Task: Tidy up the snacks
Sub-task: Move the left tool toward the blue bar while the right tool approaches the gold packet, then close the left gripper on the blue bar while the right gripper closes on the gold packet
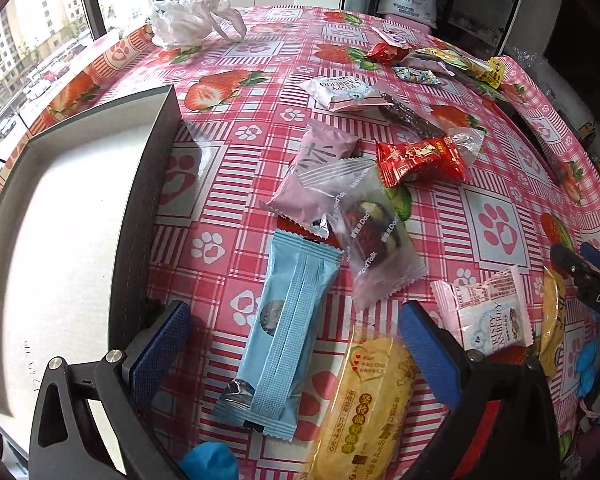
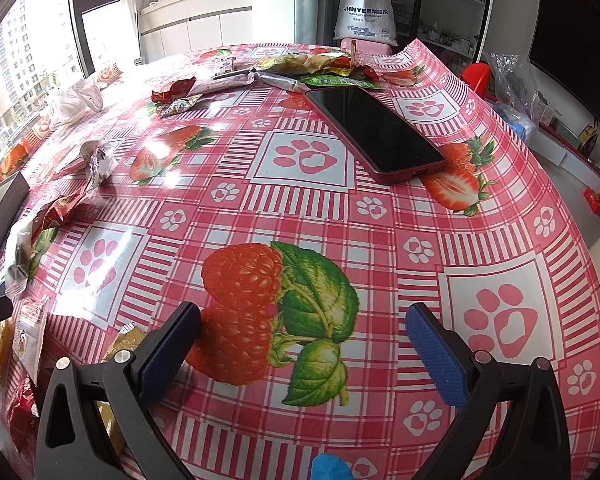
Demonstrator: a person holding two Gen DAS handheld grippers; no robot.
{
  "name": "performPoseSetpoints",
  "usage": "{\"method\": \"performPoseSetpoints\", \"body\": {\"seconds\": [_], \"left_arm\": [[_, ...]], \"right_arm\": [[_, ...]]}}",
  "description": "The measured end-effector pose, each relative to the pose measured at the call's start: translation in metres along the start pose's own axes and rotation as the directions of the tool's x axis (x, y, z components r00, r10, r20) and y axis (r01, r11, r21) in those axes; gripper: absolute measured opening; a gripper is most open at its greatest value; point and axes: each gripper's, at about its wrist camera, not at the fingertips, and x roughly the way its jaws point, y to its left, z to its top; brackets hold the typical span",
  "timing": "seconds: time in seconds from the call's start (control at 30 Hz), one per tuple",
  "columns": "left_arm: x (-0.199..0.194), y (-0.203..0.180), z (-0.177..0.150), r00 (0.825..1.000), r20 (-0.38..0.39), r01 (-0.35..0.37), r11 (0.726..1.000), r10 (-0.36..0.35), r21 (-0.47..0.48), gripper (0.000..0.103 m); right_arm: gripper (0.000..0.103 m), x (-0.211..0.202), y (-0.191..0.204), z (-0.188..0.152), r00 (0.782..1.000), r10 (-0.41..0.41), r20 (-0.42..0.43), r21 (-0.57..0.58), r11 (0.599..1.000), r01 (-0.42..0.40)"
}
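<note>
My left gripper (image 1: 296, 344) is open and hangs over a light blue snack packet (image 1: 284, 340) that lies between its fingers on the tablecloth. A yellow cake packet (image 1: 364, 408) lies just to the right, partly under the right finger. A clear date packet (image 1: 376, 236), a lilac packet (image 1: 312, 172), a red candy (image 1: 420, 160) and a pink cranberry packet (image 1: 488, 312) lie beyond. An open grey box (image 1: 60, 240) with a white floor stands at the left. My right gripper (image 2: 300, 352) is open over bare tablecloth, holding nothing.
A red-cased phone (image 2: 376, 132) lies on the table ahead of the right gripper. More snacks (image 2: 300, 68) are scattered at the far end. A crumpled white plastic bag (image 1: 192, 20) sits at the far left corner. The table edge drops off at the right.
</note>
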Motion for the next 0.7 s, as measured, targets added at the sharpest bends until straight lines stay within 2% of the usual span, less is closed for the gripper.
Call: {"method": "performPoseSetpoints", "body": {"seconds": [0.2,0.3,0.4,0.43,0.47,0.53,0.57,0.7], "left_arm": [[0.006,-0.001,0.002,0.999,-0.009,-0.037,0.997,0.037,0.067,0.103],[0.006,-0.002,0.000,0.999,0.007,-0.046,0.997,0.046,0.062,0.103],[0.004,-0.002,-0.003,0.998,0.031,-0.055,0.997,0.053,0.057,0.103],[0.003,-0.003,-0.005,0.997,0.046,-0.059,0.997,0.057,0.055,0.103],[0.002,-0.003,-0.007,0.996,0.060,-0.064,0.997,0.060,0.054,0.103],[0.002,-0.004,-0.007,0.996,0.066,-0.066,0.997,0.063,0.048,0.103],[0.003,-0.004,-0.006,0.996,0.058,-0.066,0.997,0.064,0.042,0.103],[0.004,-0.006,-0.004,0.998,0.026,-0.059,0.998,0.058,0.027,0.103]], "right_arm": [[0.103,0.000,0.000,0.000,1.000,-0.001,0.000,-0.001,1.000,0.001],[0.103,0.000,0.000,0.001,1.000,0.001,-0.006,-0.005,1.000,-0.001],[0.103,0.007,-0.005,0.012,0.996,0.019,-0.086,0.011,1.000,-0.018],[0.102,0.005,-0.009,0.012,0.993,0.055,-0.104,0.057,0.997,-0.049],[0.102,-0.001,-0.013,0.012,0.986,0.126,-0.109,0.119,0.987,-0.113],[0.102,-0.007,-0.015,0.011,0.959,0.251,-0.128,0.213,0.952,-0.221],[0.102,-0.007,-0.012,0.009,0.952,0.269,-0.144,0.228,0.946,-0.232],[0.103,-0.011,0.023,0.003,0.960,0.205,-0.192,0.130,0.975,-0.182]]}}
